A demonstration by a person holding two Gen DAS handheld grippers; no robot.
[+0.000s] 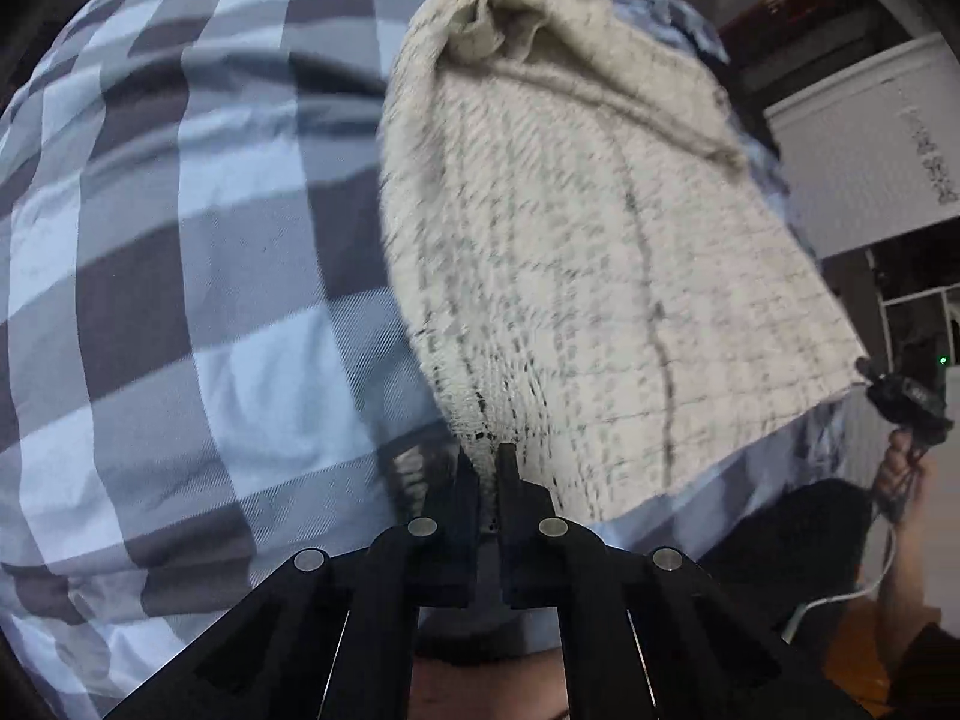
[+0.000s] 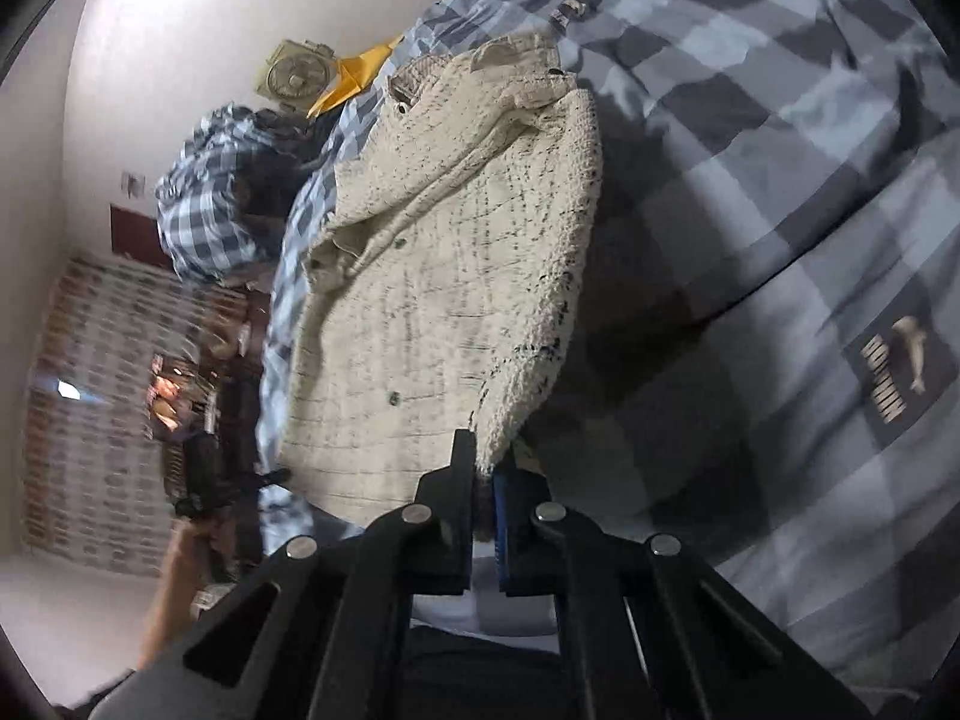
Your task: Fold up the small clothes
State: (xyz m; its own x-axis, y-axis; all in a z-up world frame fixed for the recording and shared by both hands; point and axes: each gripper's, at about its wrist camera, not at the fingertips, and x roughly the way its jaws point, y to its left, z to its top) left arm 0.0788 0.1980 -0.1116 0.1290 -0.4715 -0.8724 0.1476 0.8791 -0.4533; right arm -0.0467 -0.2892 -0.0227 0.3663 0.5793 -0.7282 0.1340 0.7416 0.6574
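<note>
A small cream knit cardigan (image 1: 588, 252) with dark flecks and buttons lies over a blue, grey and white checked bed cover (image 1: 180, 276). My left gripper (image 1: 487, 456) is shut on one bottom corner of the cardigan, the knit pinched between its black fingers. In the right wrist view the cardigan (image 2: 432, 300) hangs lifted from its hem, and my right gripper (image 2: 486, 450) is shut on the other bottom corner. The right gripper (image 1: 900, 396) also shows at the far right of the left wrist view, held by a hand. The collar end rests on the bed.
The checked bed cover (image 2: 780, 192) fills most of both views, with a dark logo patch (image 2: 894, 372). A white box (image 1: 870, 144) stands beyond the bed. A checked pillow (image 2: 204, 210), a yellow item (image 2: 354, 81) and a small fan (image 2: 294, 75) sit by the wall.
</note>
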